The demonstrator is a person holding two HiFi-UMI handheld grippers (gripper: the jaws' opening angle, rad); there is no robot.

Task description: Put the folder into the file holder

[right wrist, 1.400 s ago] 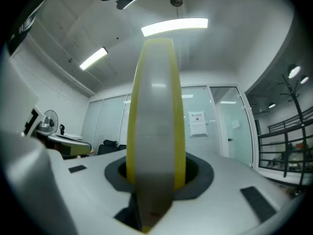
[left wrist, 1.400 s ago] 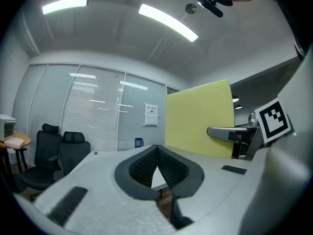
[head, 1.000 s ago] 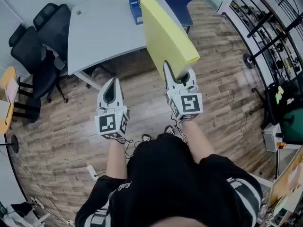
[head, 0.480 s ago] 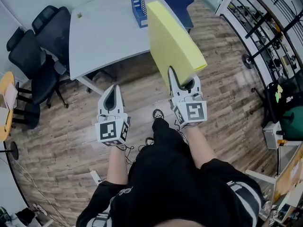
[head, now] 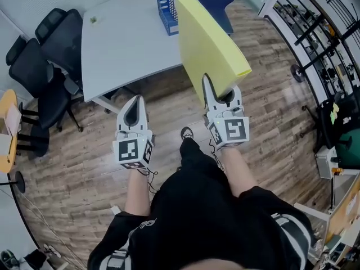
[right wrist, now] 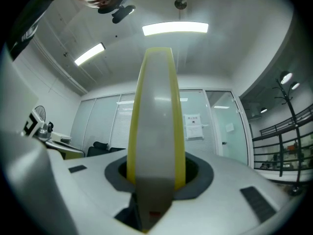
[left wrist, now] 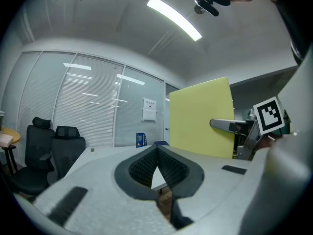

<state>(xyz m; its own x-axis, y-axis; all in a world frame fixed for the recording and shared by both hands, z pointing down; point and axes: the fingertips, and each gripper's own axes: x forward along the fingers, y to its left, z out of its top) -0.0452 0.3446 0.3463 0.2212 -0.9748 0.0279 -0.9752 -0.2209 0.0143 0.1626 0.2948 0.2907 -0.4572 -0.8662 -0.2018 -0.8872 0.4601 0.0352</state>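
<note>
Folder [head: 209,41], yellow, stood on edge in the air, near end clamped between the jaws of the right tool [head: 221,90], long axis ran forward and slightly upward toward the blue file holder [head: 165,5] on the grey table [head: 121,38], left tool [head: 135,102] was clenched on nothing, alongside.

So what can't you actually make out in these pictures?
- File holder: head view, top cut off by the edge, one side behind the folder.
- Right gripper view: the folder blocks whatever is straight ahead.
- Notice on the glass wall: left gripper view, print too small.
</note>
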